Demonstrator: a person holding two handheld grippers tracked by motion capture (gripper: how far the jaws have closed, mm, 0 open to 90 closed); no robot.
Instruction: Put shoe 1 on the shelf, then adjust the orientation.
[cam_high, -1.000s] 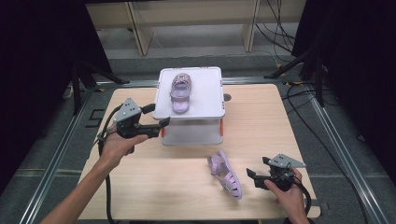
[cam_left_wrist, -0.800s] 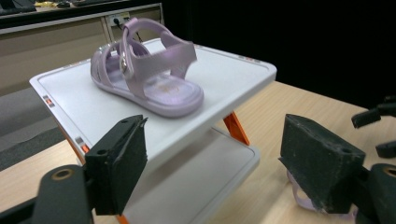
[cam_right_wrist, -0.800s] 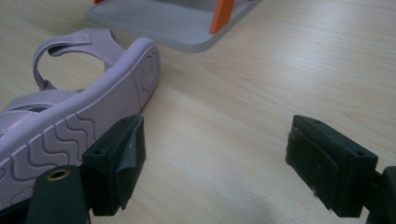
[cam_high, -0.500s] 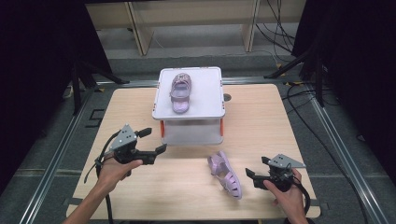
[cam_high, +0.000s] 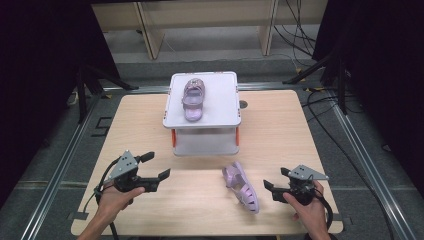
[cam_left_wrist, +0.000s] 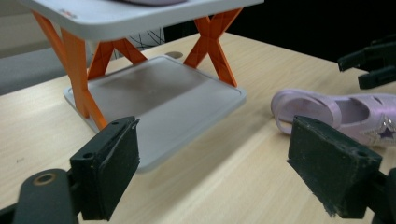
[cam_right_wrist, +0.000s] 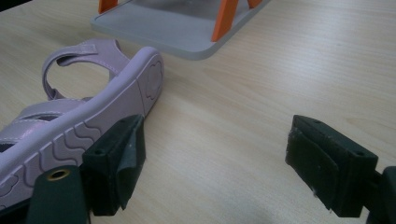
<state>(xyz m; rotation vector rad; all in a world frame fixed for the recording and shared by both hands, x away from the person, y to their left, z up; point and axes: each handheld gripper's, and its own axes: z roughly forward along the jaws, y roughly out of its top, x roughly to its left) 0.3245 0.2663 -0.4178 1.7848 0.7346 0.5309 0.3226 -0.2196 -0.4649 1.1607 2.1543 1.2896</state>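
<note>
Both tongs sit low over the near half of the wooden table (cam_high: 280, 120), each in one of the person's hands, and both stand released with nothing between their pads. On the person's left, the left gripper (cam_high: 154, 167) points toward the middle of the table; its jaws have just been opening and now gape wide over bare wood, empty. On the right, the right gripper (cam_high: 274, 184) also points inward, its jaws spread apart; in the right gripper view its left pad (cam_right_wrist: 116, 163) lies just beside the sole of a lilac sandal (cam_high: 241, 187), very close, though contact cannot be told. That sandal lies tipped on its side on the tabletop between the two tools, nearer the right one, with its heel strap toward the stand and its ridged sole facing the right hand. In the left gripper view the same sandal (cam_left_wrist: 336, 109) lies ahead to the right, with open wood between it and the pads, and the other tool dark beyond it. Farther off, in the middle of the table, stands a small white two-tier stand (cam_high: 227, 90) on orange crossed legs (cam_left_wrist: 212, 39); its lower shelf (cam_left_wrist: 159, 102) is flat on the wood. On its top tier rests a second lilac sandal (cam_high: 193, 98), upright, sole down, well apart from both tools.
</note>
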